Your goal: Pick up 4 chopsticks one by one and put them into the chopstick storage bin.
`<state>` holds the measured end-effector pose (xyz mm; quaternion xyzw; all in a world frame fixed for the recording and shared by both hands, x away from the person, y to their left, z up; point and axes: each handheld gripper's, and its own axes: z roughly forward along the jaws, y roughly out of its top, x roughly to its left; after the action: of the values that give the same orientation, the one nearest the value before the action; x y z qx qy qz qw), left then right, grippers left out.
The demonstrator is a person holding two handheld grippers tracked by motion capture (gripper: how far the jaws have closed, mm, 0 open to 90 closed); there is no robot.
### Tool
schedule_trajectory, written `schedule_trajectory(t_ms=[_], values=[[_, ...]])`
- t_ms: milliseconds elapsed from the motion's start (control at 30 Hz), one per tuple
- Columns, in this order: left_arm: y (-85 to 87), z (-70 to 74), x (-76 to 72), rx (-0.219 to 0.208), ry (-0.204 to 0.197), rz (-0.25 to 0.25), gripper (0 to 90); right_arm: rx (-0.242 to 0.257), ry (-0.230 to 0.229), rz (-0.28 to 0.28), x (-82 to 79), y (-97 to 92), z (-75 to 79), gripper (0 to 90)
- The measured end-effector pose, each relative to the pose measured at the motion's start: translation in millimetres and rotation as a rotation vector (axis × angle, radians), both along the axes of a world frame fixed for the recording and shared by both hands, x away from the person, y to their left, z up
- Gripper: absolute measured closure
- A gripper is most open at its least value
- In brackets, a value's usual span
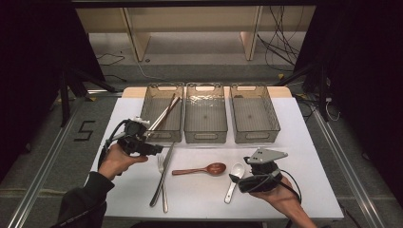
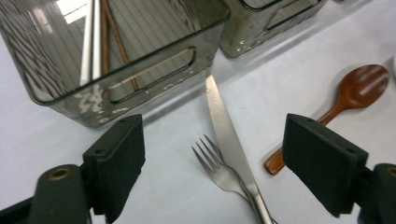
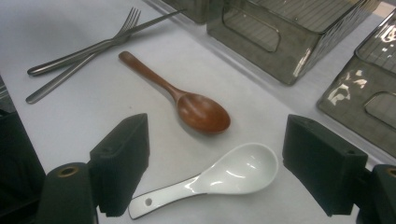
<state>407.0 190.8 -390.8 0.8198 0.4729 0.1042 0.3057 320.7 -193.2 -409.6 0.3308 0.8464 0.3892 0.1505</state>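
While the left hand-held gripper (image 2: 212,172) gapes, the fork (image 2: 219,168) lies between its jaws.

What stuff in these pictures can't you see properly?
- Chopsticks in the left bin: their lower ends blur behind the ribbed wall in the left gripper view.
- Knife and fork: handles cut off by the left gripper view's bottom edge.
- White spoon: handle end hidden behind a jaw in the right gripper view.
- Floor cables: too small and dark in the high view.
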Motion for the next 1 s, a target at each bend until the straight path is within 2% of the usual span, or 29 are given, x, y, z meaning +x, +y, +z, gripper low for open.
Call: schedule_trajectory(t_ms=[100,300,467,667,900,1000], values=[[2.7,-4.1,-8.8,-0.018,-0.011,-0.005,20.1,-0.003,0.006,0.012,-0.9,4.2,-1.9,26.0],[5.2,-4.6,-29.5,-0.062,-0.067,-0.021,19.4,-0.019,0.038,0.04,-1.5,12.1,-11.2,31.6],[1.6,-5.6,-45.4,-0.068,-0.09,-0.048,18.8,-0.011,0.073,0.064,0.2,15.4,-19.3,44.1],[-5.9,-8.8,-61.1,-0.103,-0.084,-0.087,18.6,-0.044,0.11,0.096,1.3,20.2,-30.4,57.6],[-10.5,-4.8,-74.8,-0.118,-0.116,-0.112,18.4,-0.073,0.146,0.13,3.8,23.1,-41.0,70.0],[-11.3,-4.9,-78.9,-0.109,-0.124,-0.125,18.4,-0.087,0.155,0.14,4.4,23.5,-44.1,75.1]])
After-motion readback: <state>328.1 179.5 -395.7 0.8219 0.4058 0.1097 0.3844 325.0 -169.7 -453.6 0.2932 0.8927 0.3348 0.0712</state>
